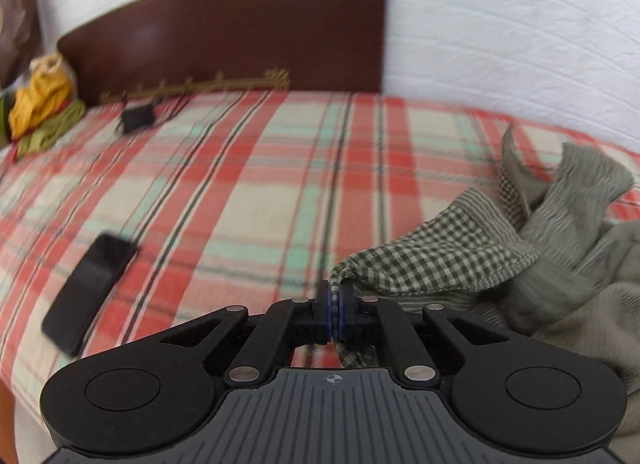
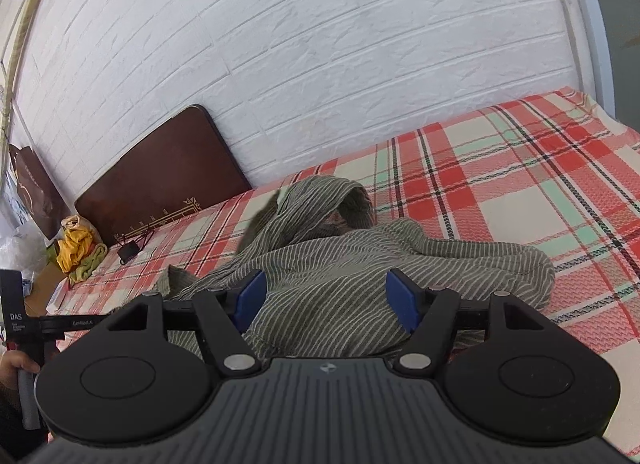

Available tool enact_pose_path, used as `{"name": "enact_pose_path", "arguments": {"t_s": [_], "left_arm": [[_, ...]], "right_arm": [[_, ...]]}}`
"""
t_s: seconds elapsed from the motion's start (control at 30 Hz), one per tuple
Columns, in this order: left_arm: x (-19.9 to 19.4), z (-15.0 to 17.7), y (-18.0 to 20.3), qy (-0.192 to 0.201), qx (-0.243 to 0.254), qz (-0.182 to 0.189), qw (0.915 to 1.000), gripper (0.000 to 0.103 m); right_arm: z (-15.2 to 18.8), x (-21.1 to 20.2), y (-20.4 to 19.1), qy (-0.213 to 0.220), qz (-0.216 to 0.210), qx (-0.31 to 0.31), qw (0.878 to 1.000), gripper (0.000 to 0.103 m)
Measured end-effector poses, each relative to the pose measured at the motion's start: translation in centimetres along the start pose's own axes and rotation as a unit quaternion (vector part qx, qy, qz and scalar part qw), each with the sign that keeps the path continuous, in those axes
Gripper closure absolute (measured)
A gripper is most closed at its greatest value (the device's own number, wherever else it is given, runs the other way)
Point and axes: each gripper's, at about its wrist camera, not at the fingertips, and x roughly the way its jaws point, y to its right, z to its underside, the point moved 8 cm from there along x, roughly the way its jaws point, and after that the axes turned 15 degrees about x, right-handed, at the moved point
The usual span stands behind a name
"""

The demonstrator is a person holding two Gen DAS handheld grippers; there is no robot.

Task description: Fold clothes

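The left hand-held gripper (image 1: 335, 296) pinches a checked corner of the striped shirt (image 2: 340, 264), crumpled on the plaid bed (image 1: 240, 184) — the spreading-out step, by the look of it. The right hand-held gripper (image 2: 326, 298) hovers spread just above the heap — next, a second corner.

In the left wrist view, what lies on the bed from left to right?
Yellow and green clothes → charger → phone → left gripper, shut on the checked fabric → striped garment.

left gripper (image 1: 335, 296) jaws pinching checked garment (image 1: 432, 260) corner, phone (image 1: 90, 288) on plaid bed (image 1: 248, 192)
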Motion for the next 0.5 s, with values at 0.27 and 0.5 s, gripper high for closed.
{"name": "enact_pose_path", "arguments": {"t_s": [0.27,0.5], "left_arm": [[1.6,4.6,-0.6,-0.052,-0.002,0.007,0.9986,0.097],[-1.6,3.5,-1.0,-0.02,0.032,0.014,0.9992,0.041]], "right_arm": [[0.2,0.4,-0.5,-0.005,0.01,-0.013,1.0,0.03],[0.1,0.4,-0.6,-0.007,0.014,-0.016,1.0,0.03]]}}
